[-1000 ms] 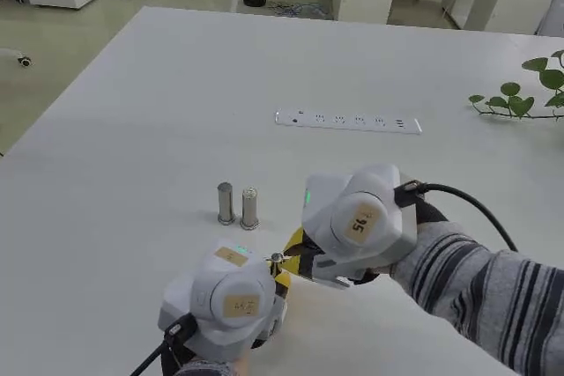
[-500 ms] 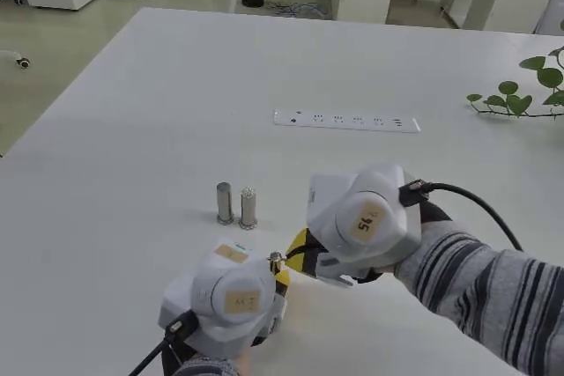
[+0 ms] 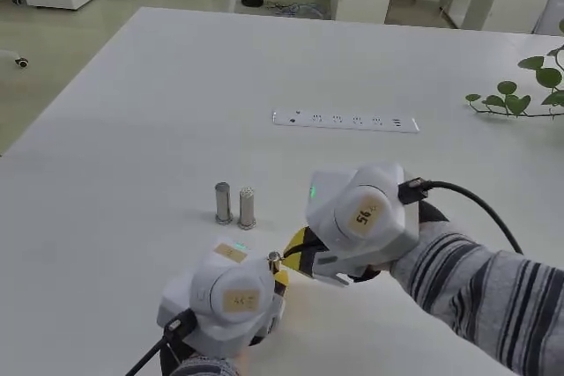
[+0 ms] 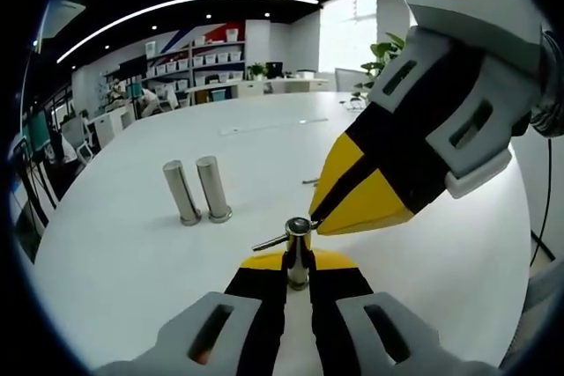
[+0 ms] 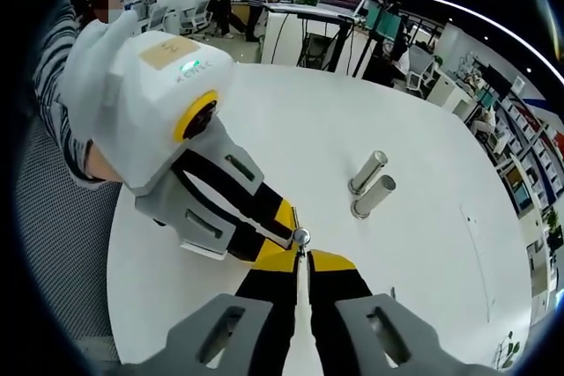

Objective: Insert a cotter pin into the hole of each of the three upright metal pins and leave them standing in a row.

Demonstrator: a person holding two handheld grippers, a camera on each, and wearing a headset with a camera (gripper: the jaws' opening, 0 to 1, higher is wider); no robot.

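**Q:** What takes up the most room?

**A:** A broad white workbench table (image 3: 159, 85). Towards twelve o'clock on it lies a long white power strip (image 3: 345, 121). A green leafy plant sprig (image 3: 529, 85) reaches in at two o'clock.

**Q:** And the grippers?

**A:** There are two, both white-bodied with black and yellow jaws. The left gripper (image 4: 298, 265) has its jaws closed around the shaft of a short silver metal pin (image 4: 298, 248) and holds it upright near the table's six o'clock edge. The right gripper (image 5: 301, 263) meets it from three o'clock. Its jaws are pinched almost together on a thin wire cotter pin (image 4: 270, 241).

**Q:** Which step is this?

**A:** It looks like the threading of the third pin. The wire's tip pokes out on the nine o'clock side of the pin's head in the left gripper view, so it seems to be already in the hole. The next move calls for pushing the wire fully through and releasing it. The pin then has to be stood beside the other two to finish the row.

**Q:** How many of each thing?

**A:** There are three metal pins. One is held. The other two standing pins (image 3: 223, 202) (image 3: 247, 207) are upright and just beside each other, at eleven o'clock from the grippers. One cotter pin can be made out. Whether the standing pair carry theirs is too small to tell.
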